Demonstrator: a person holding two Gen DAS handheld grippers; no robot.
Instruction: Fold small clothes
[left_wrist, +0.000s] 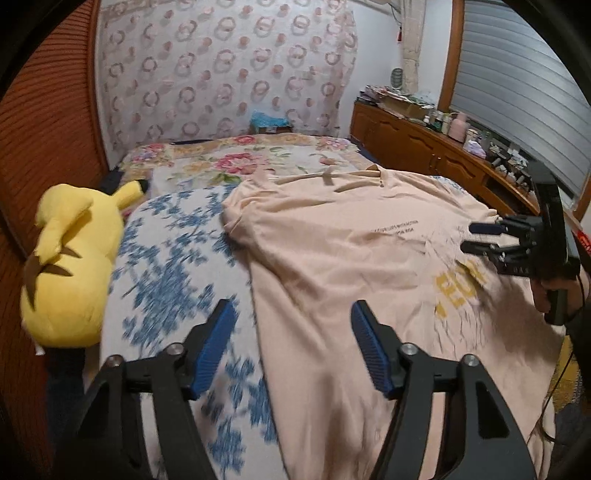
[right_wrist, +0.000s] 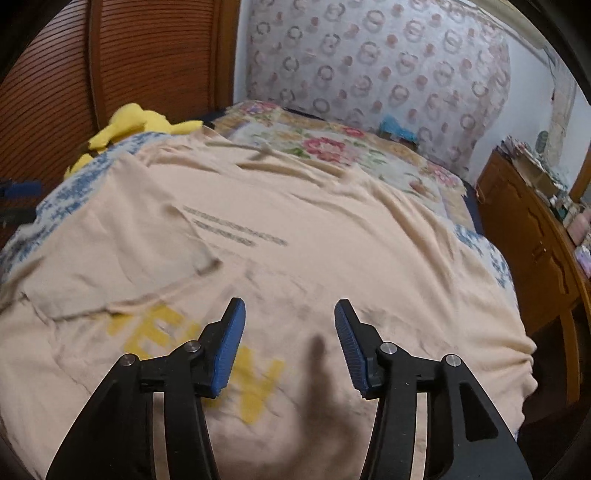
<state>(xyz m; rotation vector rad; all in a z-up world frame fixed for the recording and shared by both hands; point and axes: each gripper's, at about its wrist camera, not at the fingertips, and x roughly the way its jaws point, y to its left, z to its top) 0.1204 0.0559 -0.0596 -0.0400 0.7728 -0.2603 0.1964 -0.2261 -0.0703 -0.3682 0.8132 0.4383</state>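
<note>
A pale peach T-shirt (left_wrist: 351, 258) with yellow letters and small dark print lies spread on the bed; it also shows in the right wrist view (right_wrist: 314, 229). Its left sleeve is folded inward over the body (right_wrist: 118, 236). My left gripper (left_wrist: 291, 314) is open and empty, hovering over the shirt's left edge. My right gripper (right_wrist: 288, 310) is open and empty above the shirt near the yellow letters; it also shows in the left wrist view (left_wrist: 476, 236) at the shirt's right side.
A yellow plush toy (left_wrist: 70, 266) lies at the bed's left edge by the wooden louvred door (left_wrist: 40, 140). A blue-flowered blanket (left_wrist: 173, 251) covers the bed. A wooden dresser (left_wrist: 424, 144) with clutter stands on the right.
</note>
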